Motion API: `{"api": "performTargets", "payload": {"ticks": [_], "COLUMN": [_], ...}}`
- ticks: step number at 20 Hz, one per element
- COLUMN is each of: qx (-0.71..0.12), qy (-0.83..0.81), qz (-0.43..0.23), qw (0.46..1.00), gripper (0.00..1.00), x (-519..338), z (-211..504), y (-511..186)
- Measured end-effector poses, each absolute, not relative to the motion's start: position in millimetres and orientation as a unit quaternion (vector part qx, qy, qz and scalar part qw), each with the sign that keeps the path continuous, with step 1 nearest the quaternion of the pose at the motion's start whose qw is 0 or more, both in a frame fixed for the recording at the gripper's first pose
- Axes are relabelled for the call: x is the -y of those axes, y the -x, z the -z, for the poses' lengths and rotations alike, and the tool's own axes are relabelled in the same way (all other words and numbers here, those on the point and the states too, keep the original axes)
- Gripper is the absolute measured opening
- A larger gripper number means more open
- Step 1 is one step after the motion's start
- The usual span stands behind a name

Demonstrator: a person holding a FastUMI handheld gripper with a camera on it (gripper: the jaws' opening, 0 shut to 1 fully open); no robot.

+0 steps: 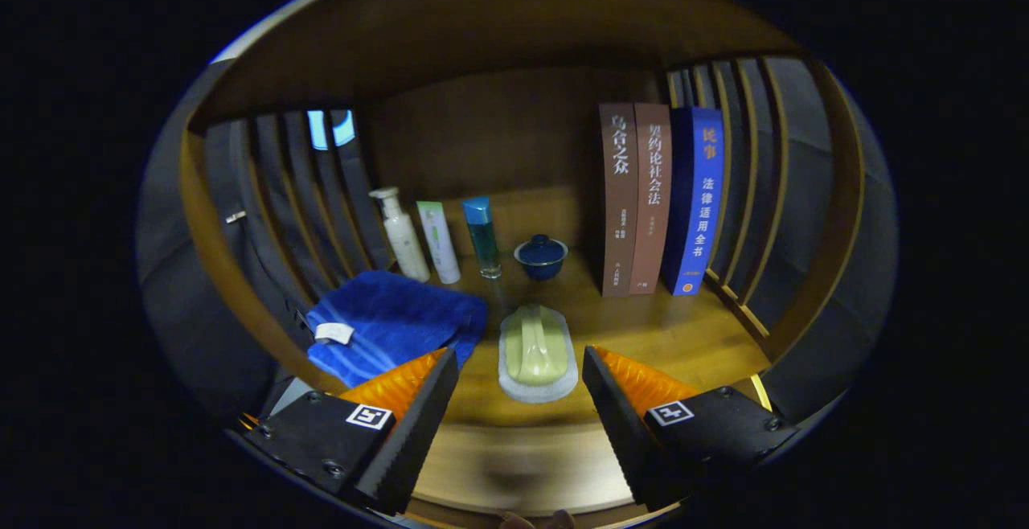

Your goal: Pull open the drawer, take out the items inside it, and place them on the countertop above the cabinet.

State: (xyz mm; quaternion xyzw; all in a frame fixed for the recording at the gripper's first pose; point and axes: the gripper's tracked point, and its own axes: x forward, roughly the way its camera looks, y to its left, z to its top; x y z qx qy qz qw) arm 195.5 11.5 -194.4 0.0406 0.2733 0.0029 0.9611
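Wooden countertop (643, 328) before us: pale green brush (536, 350) lies just ahead, between fingers. Gripper (521, 368) wide apart, holding nothing. We judge release step done; next we retreat, return to drawer for remaining items. Blue towel (386, 324) beside left finger.

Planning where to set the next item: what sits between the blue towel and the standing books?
In the gripper view, a pale green brush on a white pad lies there, just ahead of the open claw.

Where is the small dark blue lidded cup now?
In the gripper view, the lidded cup stands on the wooden shelf, between the blue-capped bottle and the brown books, beyond the open tongs.
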Motion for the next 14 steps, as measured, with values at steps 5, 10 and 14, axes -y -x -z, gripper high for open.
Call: {"api": "performTargets", "payload": {"ticks": [5, 10, 14], "qx": [-0.191, -0.17, -0.173], "qy": [-0.037, -0.032, -0.03], "qz": [-0.005, 0.002, 0.019], "qw": [0.981, 0.985, 0.984], "gripper": [0.99, 1.0, 0.99], "x": [-12.5, -7.5, -1.3], "z": [165.1, 199.7, 246.7], "y": [-117.1, -41.8, 3.0]}}
